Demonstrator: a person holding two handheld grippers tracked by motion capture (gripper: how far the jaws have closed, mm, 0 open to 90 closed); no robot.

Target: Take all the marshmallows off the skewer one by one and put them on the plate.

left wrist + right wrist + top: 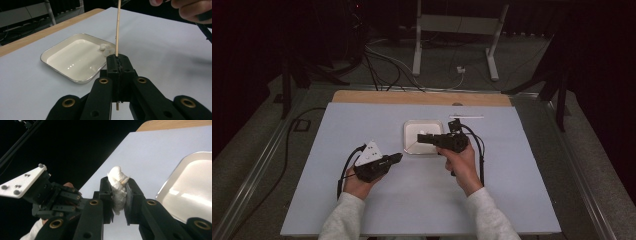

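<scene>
My left gripper (117, 59) is shut on a thin wooden skewer (118, 27), which runs up from its jaws toward the right hand. My right gripper (118, 185) is shut on a white marshmallow (117, 192), squeezed between the pads; a tan bit of wood shows at the marshmallow's side. In the high view the left gripper (395, 158) points right and up toward the right gripper (420, 139), which hangs over the near left part of a white square tray (409, 127). Two more marshmallows (105, 49) lie in the tray (57, 53), near its far rim.
A pale sheet covers the table, with a wooden strip (422, 97) bare at the far edge. A thin white strip (466, 117) lies just right of the tray. Cables and a stand's legs (417, 55) are on the floor beyond the table.
</scene>
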